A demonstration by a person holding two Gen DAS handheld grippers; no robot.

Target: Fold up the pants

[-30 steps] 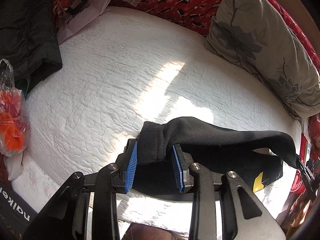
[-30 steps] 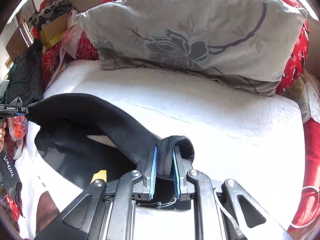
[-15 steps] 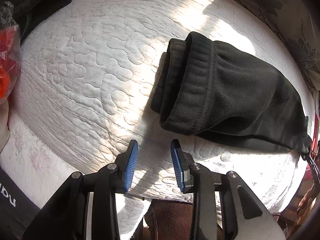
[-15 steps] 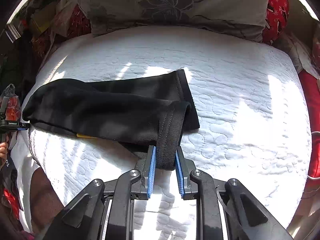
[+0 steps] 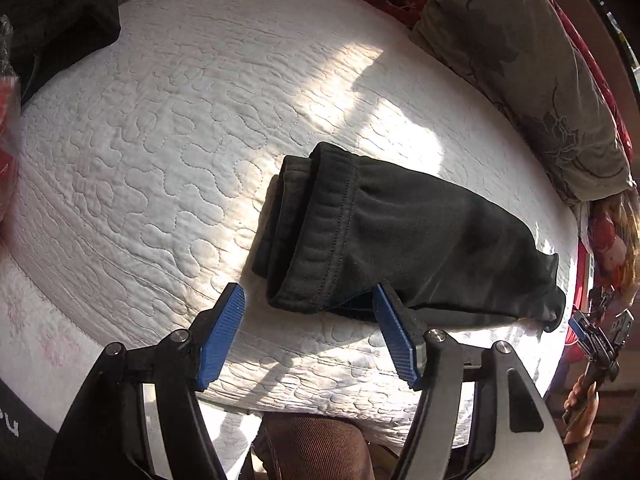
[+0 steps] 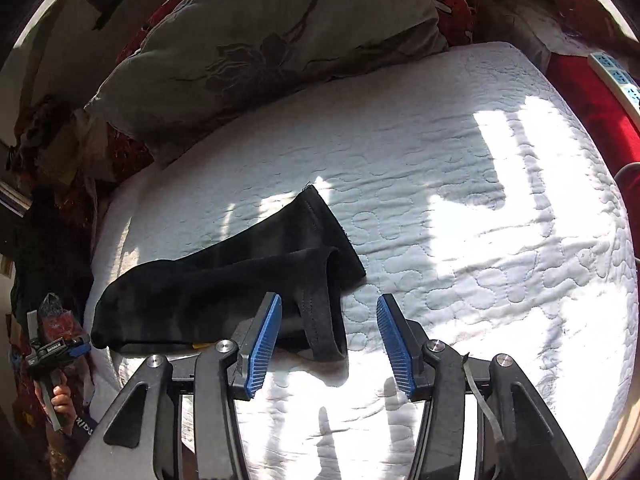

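Observation:
The black pants lie folded lengthwise on the white quilted bed, with the ribbed waistband end toward my left gripper. That gripper hovers at the waistband's near corner, and its jaws are opening with no pad pressing on the cloth. In the right wrist view the pants show their leg cuffs. My right gripper stands over the near cuff; its jaws are opening too, and the blue pads are clear of the fabric. Each view catches the other gripper, the right gripper and the left gripper, at its edge.
A grey flowered pillow leans at the head of the bed. Dark clothing and a red bag sit at the left side. A red blanket and a power strip border the right. The person's brown trouser leg is at the near edge.
Both grippers let go of the pants, which dropped flat onto the quilt. First the left and then the right pulled back toward the near edge, and both sets of jaws spread wider.

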